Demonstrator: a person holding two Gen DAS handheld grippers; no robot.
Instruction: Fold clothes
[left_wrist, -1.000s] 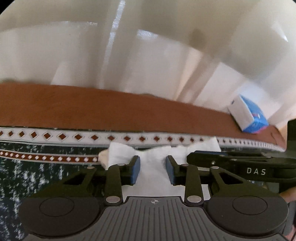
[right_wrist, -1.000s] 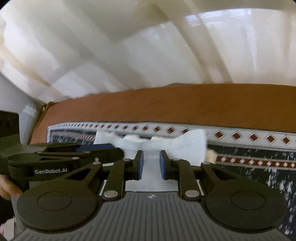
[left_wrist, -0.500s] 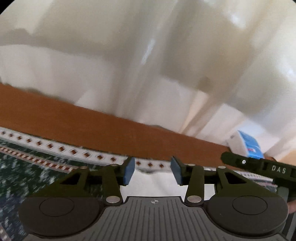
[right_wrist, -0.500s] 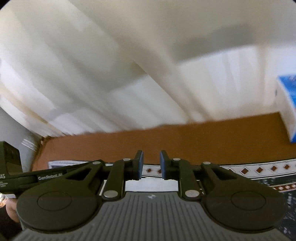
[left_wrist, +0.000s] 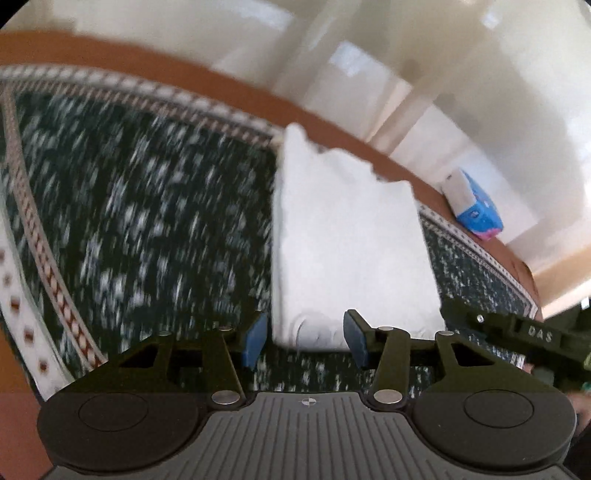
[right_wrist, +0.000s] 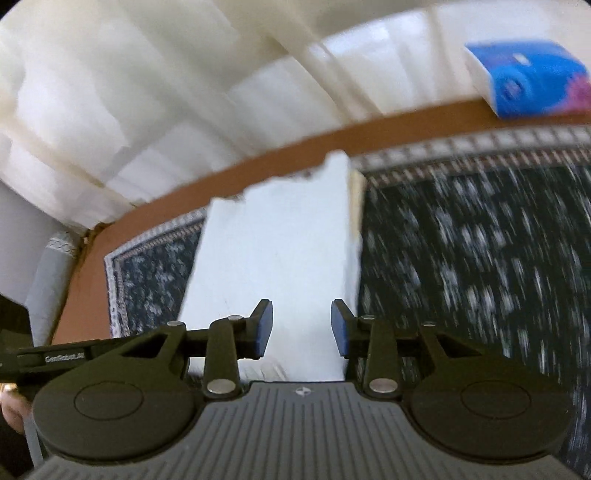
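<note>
Both the left gripper and right gripper have just opened and drawn back empty, leaving the white cloth folded flat on the counter.

Rug: pattern smeared by motion blur.
Blue box: print unreadable, cut off at 2 o'clock.
White cloth: near end hidden behind gripper body.

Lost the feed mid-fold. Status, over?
Both hand-held grippers, left and right, just opened, holding nothing. White cloth lies folded on the patterned table cover. Nothing in the way.
</note>
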